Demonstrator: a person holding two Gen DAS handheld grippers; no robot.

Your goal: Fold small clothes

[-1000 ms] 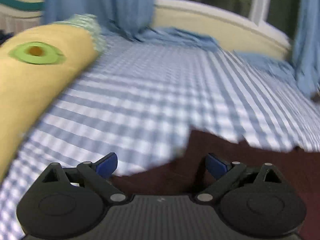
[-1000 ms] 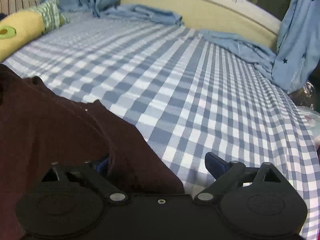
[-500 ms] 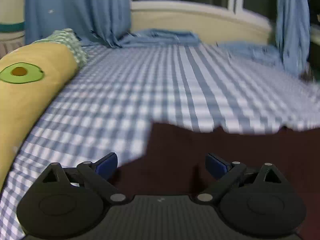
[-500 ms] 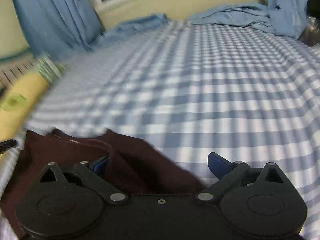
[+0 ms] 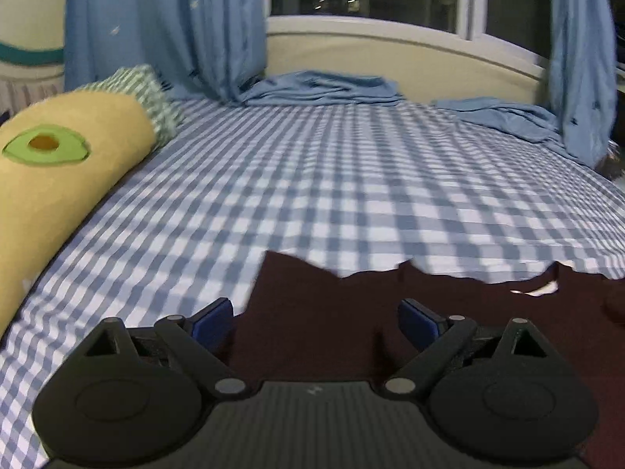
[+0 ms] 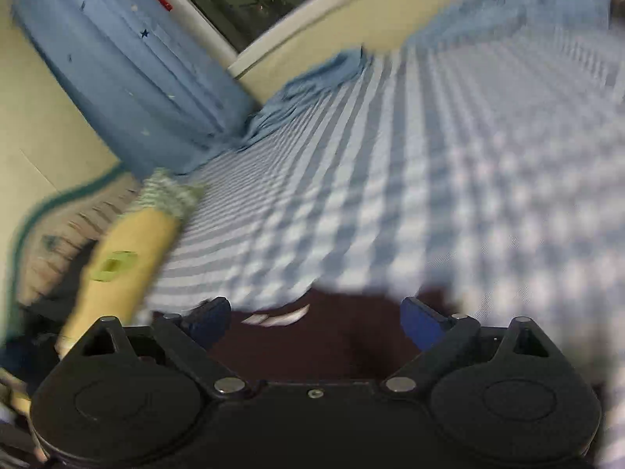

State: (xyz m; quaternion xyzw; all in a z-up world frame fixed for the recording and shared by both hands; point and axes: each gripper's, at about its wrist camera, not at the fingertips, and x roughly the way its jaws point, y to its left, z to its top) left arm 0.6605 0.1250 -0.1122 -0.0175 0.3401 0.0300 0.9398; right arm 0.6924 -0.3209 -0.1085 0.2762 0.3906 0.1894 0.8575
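- We are working over a bed (image 5: 351, 179) covered in a blue-and-white checked sheet, with blue curtains (image 5: 168, 27) hanging at its far edge and folded blue cloth (image 5: 320, 90) lying below the window.
- A long yellow bolster (image 5: 54, 179) with an avocado patch is lying along the left edge of the bed, well apart from the work.
- The task's thing, a dark maroon garment (image 5: 351, 312), is lying flat on the sheet at the near edge, directly under both tools; its far hem is looking ragged and uneven, and a pale label (image 6: 279, 316) is showing near the neck.
- The left gripper (image 5: 314, 318) is hovering over the garment's left part with its jaws standing wide apart, nothing clamped between them.
- The right gripper (image 6: 314, 318) is rolled over, so its view is tilted and blurred; its jaws have just been closing slightly yet are standing wide apart, with cloth beneath them but none pinched.
- In our judgement, the step in hand is taking hold of an edge for a fold. We are recommending that each tool come down on a single layer at matching points of one edge, grip fully before lifting, and carry the edge across evenly so that the hem is landing square.
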